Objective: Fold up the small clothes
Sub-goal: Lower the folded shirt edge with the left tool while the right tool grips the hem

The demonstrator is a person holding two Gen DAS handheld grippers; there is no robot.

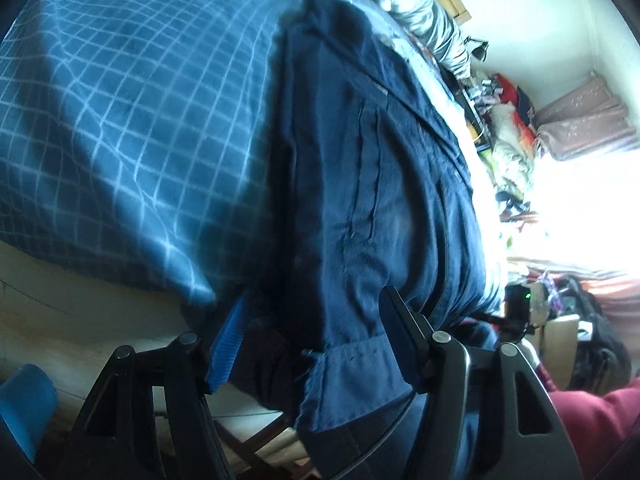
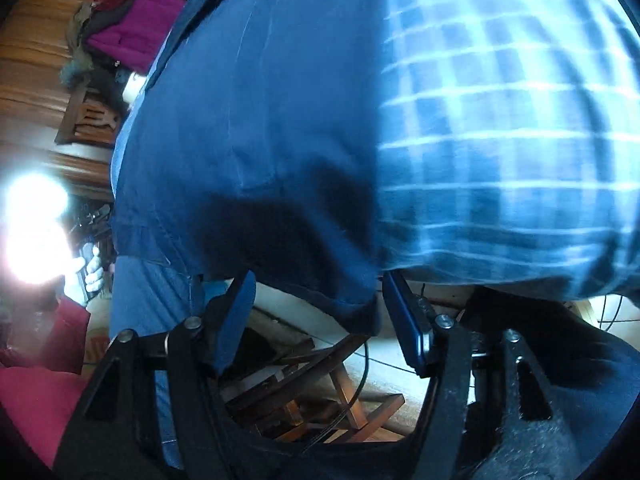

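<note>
Left wrist view: a bed [image 1: 100, 120] covered with a blue sheet checked in pale lines fills the upper left. A dark navy garment [image 1: 372, 184] lies along the bed's edge, one hemmed end hanging over it toward the camera. The left tongs [image 1: 308, 340] stand parted, with that hanging end between the blue pad [image 1: 228, 344] on one side and the black finger [image 1: 404, 336] on the other; neither visibly presses the cloth, so they are released. Beyond the garment lie a grey bundle of cloth [image 1: 420, 4] at the far end of the bed and a heap of mixed coloured clothes [image 1: 508, 120] below a white wall. A bright window washes out the right side. A red sleeve [image 1: 592, 420] shows in the lower right corner. No writing can be read.

Right wrist view: the navy garment [image 2: 256, 140] covers the middle, lying on the checked bed [image 2: 500, 120] and draping over its near edge. The right tongs [image 2: 316, 316] are spread apart, released, with the hanging hem just between the finger tips. Under the bed edge stands a wooden folding frame [image 2: 320, 384] on a pale floor. A magenta cloth [image 2: 132, 40] tops a pile at the upper left, near wooden boards. Strong glare hides the left side.
</note>
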